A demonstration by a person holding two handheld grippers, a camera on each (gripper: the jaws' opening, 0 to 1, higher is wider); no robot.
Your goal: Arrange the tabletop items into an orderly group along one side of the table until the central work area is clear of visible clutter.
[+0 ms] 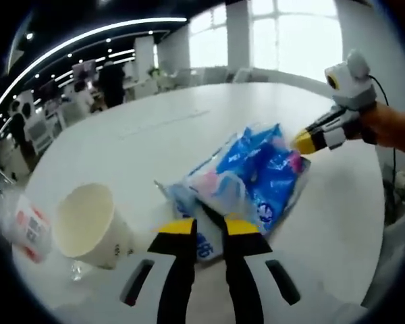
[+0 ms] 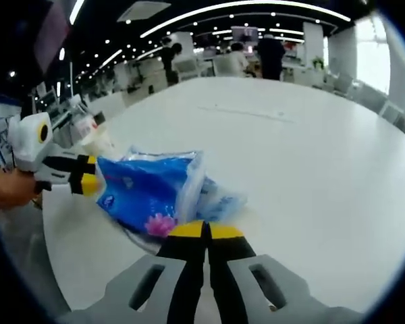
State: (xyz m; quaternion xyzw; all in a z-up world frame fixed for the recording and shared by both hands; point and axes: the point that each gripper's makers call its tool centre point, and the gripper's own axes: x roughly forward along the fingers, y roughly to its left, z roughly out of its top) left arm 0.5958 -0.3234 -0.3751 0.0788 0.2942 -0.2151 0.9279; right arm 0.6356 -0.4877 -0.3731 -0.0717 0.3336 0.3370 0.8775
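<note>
A blue tissue pack (image 1: 256, 172) in a clear wrapper lies on the white table (image 1: 189, 115). My left gripper (image 1: 209, 228) has its jaws nearly together on the wrapper's near edge. My right gripper (image 1: 305, 142) comes in from the right, and its yellow tip meets the pack's far corner. In the right gripper view the same pack (image 2: 152, 189) sits just ahead of my right gripper (image 2: 204, 231), whose jaws are pressed together at the wrapper's edge. The left gripper (image 2: 88, 174) touches the pack's left end, with a hand behind it.
A paper cup (image 1: 88, 223) lies on its side to the left of the pack. A small container with a red label (image 1: 28, 233) is beside it near the table edge. Chairs, desks and people stand beyond the table (image 2: 310, 148).
</note>
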